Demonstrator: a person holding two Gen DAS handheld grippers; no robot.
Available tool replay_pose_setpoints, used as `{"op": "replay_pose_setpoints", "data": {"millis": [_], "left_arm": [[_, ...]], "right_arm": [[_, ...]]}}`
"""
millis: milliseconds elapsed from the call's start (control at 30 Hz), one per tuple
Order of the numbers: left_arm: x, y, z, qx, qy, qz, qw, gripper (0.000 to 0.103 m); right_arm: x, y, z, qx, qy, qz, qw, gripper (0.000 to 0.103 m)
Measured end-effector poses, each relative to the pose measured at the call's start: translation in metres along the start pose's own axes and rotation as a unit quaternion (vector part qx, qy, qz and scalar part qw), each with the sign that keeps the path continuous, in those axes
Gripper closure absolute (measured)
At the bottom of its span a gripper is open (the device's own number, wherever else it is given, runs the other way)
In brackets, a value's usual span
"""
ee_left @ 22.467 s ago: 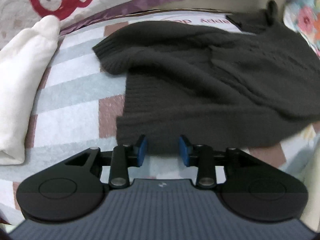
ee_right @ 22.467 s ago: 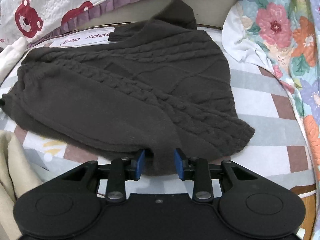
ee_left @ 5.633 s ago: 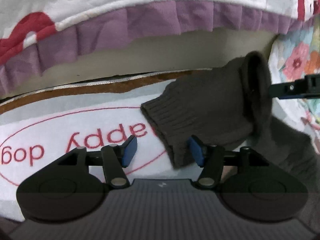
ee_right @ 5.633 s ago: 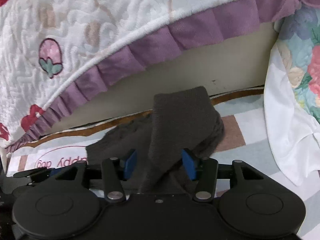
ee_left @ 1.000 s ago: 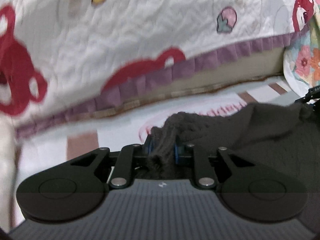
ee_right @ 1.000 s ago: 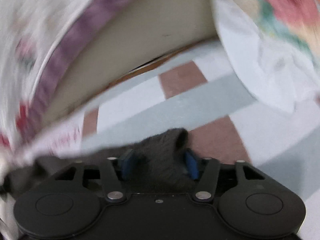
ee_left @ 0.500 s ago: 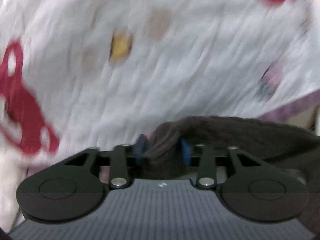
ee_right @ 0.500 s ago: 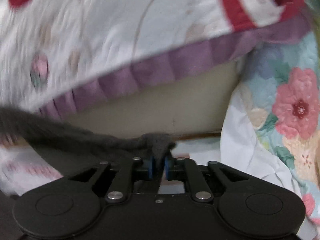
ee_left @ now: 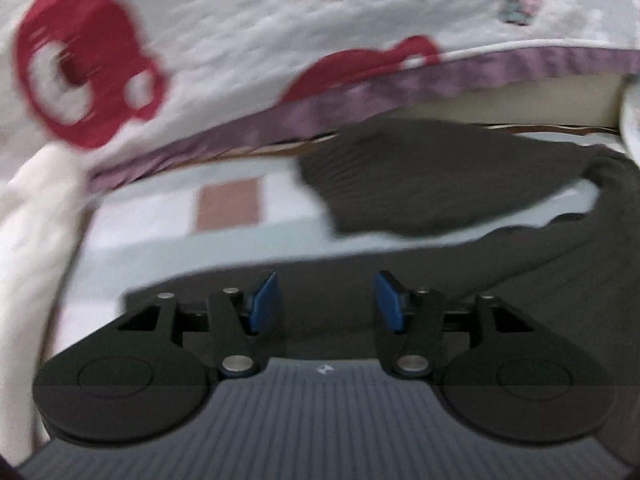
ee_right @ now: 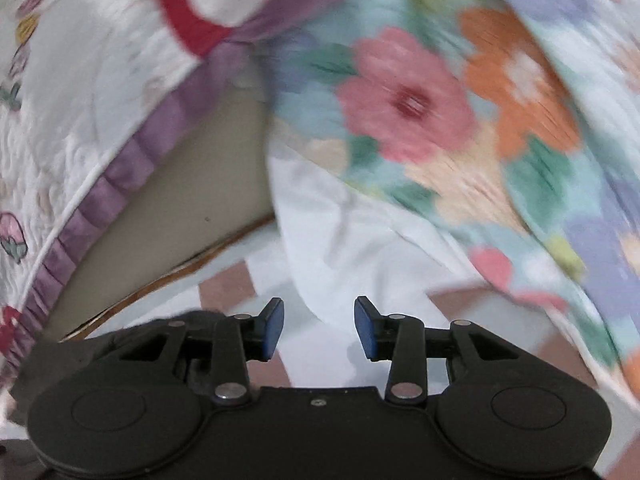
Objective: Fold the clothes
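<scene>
- Left wrist view: my left tongs (ee_left: 326,300) stand spread, blue pads wide apart, nothing between them. Half a second ago they were pinching a bunch of dark knit; that grip is gone.
- The dark sweater (ee_left: 432,184) lies on the bed just ahead of and under the tongs. Its long axis runs roughly left to right across the frame. One ribbed end is folded toward the far edge and faces left; the rest sweeps round on the right and comes back toward me, passing beneath the pads.
- Compared with 22.5 s ago, the garment is no longer spread out flat; it now lies doubled on itself, with a pale gap of sheet showing between the two layers on the right.
- Surface: a checked bed sheet (ee_left: 228,204) in white, pale grey-green and brown squares. A white quilt with red bear prints and purple frill (ee_left: 248,40) hangs behind; a cream cloth (ee_left: 36,216) sits at the left edge. Frame is motion-blurred.
- Right wrist view: my right tongs (ee_right: 319,328) are also spread and empty. Half a second ago they were pressed together on a fold of knit.
- Only a dark sliver of the sweater (ee_right: 132,330) shows, low left, beside the left finger; its direction cannot be read here.
- Ahead lies a floral quilt (ee_right: 440,112) with a white underside (ee_right: 352,240) draped onto the sheet; a beige wall panel (ee_right: 192,184) stands between the two quilts.
</scene>
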State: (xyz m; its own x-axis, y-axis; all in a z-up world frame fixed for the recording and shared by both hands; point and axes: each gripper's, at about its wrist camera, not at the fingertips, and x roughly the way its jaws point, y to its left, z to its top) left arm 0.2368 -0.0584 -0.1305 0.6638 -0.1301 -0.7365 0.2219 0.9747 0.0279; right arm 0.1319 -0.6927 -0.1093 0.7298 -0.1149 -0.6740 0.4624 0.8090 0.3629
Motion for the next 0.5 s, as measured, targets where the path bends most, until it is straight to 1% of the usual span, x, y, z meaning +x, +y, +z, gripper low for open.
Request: {"op": "replay_pose_setpoints", "data": {"millis": [33, 133, 200, 267, 333, 367, 433, 500], "left_arm": [[-0.005, 0.009, -0.005, -0.01, 0.004, 0.007, 0.9999, 0.048], [-0.019, 0.032, -0.022, -0.059, 0.019, 0.009, 0.9981, 0.046], [-0.018, 0.039, -0.024, -0.061, 0.02, 0.018, 0.9978, 0.045], [-0.017, 0.046, -0.027, -0.063, 0.022, 0.027, 0.9974, 0.045], [-0.016, 0.053, -0.029, -0.066, 0.024, 0.036, 0.9969, 0.045], [-0.015, 0.056, -0.03, -0.067, 0.025, 0.041, 0.9966, 0.044], [-0.014, 0.063, -0.033, -0.07, 0.026, 0.049, 0.996, 0.043], [-0.011, 0.071, -0.035, -0.077, 0.03, 0.053, 0.9951, 0.042]], "right_arm": [[-0.003, -0.007, -0.006, 0.006, 0.01, 0.0, 1.0, 0.059], [-0.008, -0.021, -0.032, 0.025, 0.039, 0.002, 0.999, 0.059], [-0.009, -0.029, -0.048, 0.049, 0.055, 0.016, 0.997, 0.058], [-0.015, -0.031, -0.064, 0.069, 0.055, 0.012, 0.996, 0.057], [-0.022, -0.034, -0.078, 0.084, 0.043, 0.004, 0.996, 0.055], [-0.026, -0.036, -0.085, 0.092, 0.036, -0.004, 0.995, 0.051], [-0.033, -0.043, -0.093, 0.105, 0.027, -0.019, 0.994, 0.05], [-0.033, -0.047, -0.098, 0.107, 0.034, -0.01, 0.994, 0.05]]}}
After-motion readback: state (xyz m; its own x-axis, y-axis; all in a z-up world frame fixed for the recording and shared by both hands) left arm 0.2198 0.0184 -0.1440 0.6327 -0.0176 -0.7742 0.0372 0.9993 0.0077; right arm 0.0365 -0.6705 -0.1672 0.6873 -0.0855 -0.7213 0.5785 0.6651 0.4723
